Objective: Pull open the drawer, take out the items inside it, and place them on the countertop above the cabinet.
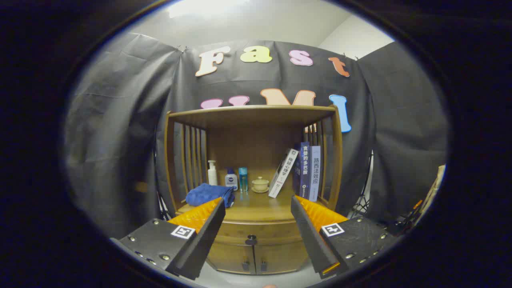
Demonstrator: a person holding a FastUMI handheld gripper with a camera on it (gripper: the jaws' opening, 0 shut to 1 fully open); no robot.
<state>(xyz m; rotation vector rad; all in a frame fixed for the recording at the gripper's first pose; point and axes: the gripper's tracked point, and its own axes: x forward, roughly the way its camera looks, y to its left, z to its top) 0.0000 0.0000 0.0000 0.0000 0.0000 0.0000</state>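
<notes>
The gripper [258, 224] hangs in the air with its two fingers spread wide apart and nothing between them. It faces a wooden cabinet [253, 160] and is clear of it. Seen through the gap between the fingers, the drawer [256, 233] sits closed under the countertop [256, 208], with its dark knob [251, 240] in the middle of its front. Below the drawer are two small cabinet doors [256, 258], each with a dark handle.

On the countertop, just beyond the left finger, lies a folded blue cloth [209, 195]. Behind it stand a white pump bottle [212, 173], a small blue-and-white bottle [231, 178] and a teal bottle [243, 179], with a small lidded cup on a saucer [260, 185] beside them. Toward the right side, one white book [283, 173] leans against two upright books [309, 171].
</notes>
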